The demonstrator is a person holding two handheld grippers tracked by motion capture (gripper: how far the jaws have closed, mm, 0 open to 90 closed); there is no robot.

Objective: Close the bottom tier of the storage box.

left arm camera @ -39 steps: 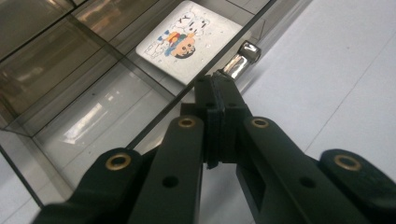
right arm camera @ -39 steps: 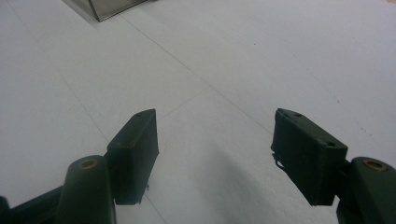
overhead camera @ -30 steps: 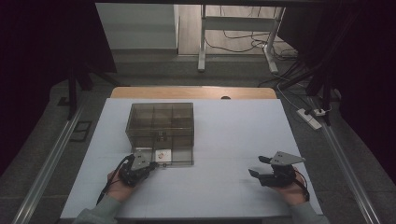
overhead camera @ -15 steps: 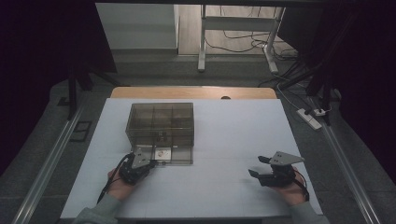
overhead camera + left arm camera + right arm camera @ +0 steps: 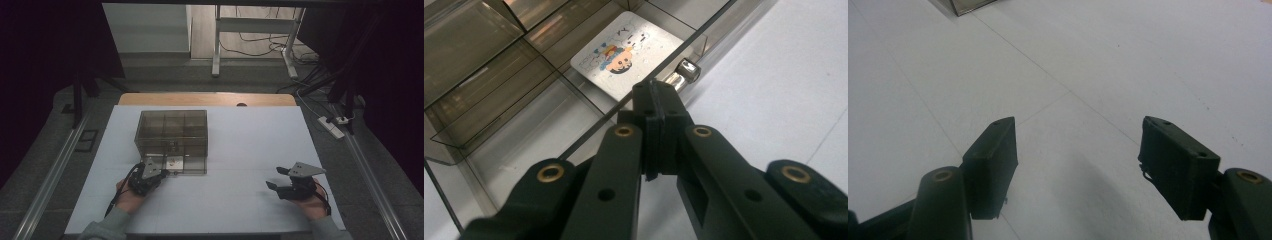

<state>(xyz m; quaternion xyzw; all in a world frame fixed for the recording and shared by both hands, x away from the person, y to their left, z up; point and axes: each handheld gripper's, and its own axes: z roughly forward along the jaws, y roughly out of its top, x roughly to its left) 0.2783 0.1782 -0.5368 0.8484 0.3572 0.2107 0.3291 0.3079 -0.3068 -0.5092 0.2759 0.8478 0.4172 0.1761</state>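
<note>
**At the drawer front: left claw pinched shut beside the knob**

Near the front edge of the white desk (image 5: pixel 240 140) stands a smoky, see-through compartment box (image 5: pixel 172 132). Its lowest drawer (image 5: pixel 182 165) is drawn out toward the person. On the drawer floor lies a small picture card (image 5: pixel 624 52) with a cartoon figure on it, close to the front corner.

The left claw (image 5: pixel 658 100) has its jaws pressed fully together, their tips right at the top rim of the drawer's clear front wall. The little metal knob (image 5: pixel 689 70) sits just beside those tips, not between them. Whether the tips nip the thin wall itself I cannot tell from where I stand. Off to the other side, well apart from the box, the right claw (image 5: pixel 1078 150) rests low over bare desk with its jaws parted and nothing between them.

My reading is that the drawer is being worked by its front. To do that well, I would move it straight along its runners, without twisting the wrist, since a skewed push or pull could jam the drawer or slide the light box across the desk. The idle claw could steady the box.
</note>
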